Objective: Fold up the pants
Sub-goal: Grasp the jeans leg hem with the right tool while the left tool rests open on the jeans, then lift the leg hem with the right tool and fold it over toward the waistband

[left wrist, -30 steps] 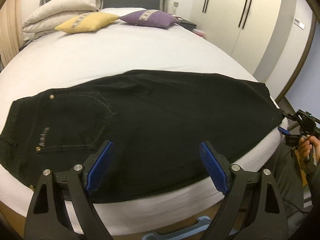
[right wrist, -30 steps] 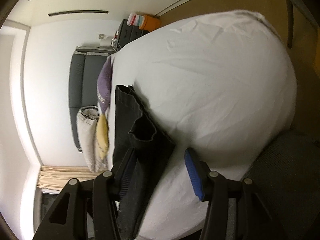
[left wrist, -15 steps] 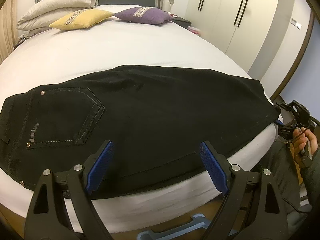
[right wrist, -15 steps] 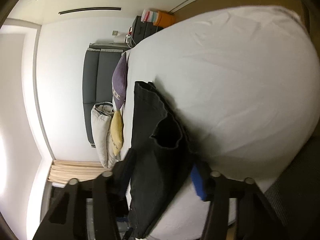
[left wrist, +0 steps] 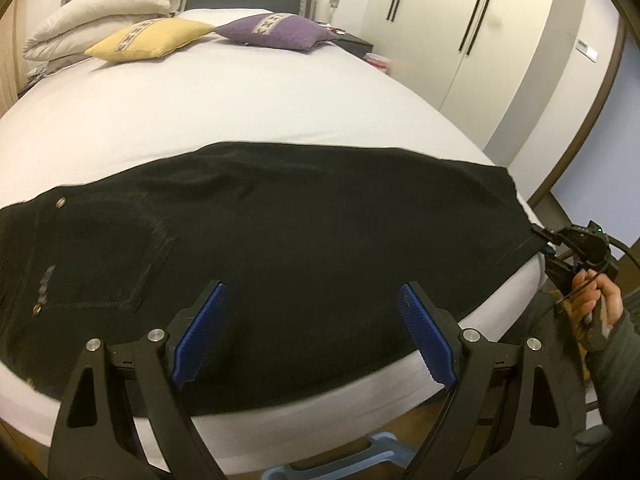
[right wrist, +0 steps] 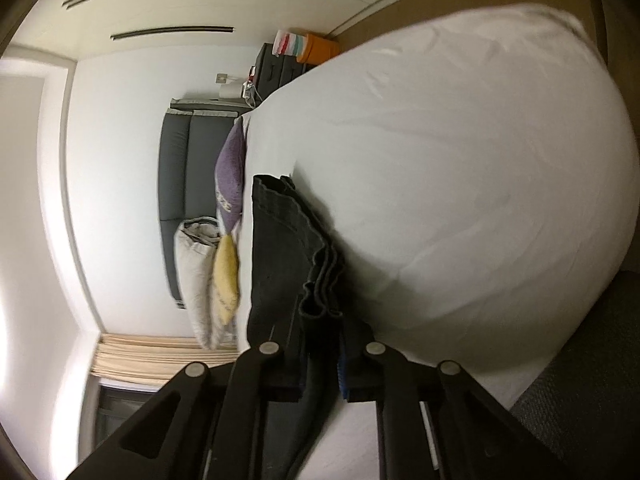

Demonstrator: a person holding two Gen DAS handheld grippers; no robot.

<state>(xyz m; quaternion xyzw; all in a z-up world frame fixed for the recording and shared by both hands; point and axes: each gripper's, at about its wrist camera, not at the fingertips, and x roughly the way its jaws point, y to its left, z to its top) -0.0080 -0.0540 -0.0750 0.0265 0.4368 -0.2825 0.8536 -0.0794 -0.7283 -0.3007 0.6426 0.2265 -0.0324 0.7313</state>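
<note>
Black pants [left wrist: 300, 240] lie flat across the near edge of a white bed [left wrist: 240, 104], waistband at the left, leg hems at the right. My left gripper [left wrist: 316, 332] is open and empty, hovering over the near edge of the legs. My right gripper [right wrist: 320, 356] is shut on the stacked leg hems [right wrist: 320, 280] at the bed's right edge; it also shows in the left wrist view [left wrist: 560, 240], held in a hand.
A yellow cushion [left wrist: 148, 38], a purple cushion [left wrist: 280, 32] and a folded duvet [left wrist: 104, 16] lie at the headboard. White wardrobe doors [left wrist: 460, 32] stand at the right. A nightstand [right wrist: 280, 68] is beside the bed.
My right gripper has closed on the leg hems, which it earlier only straddled. My left gripper has stayed open and shifted a little over the pants.
</note>
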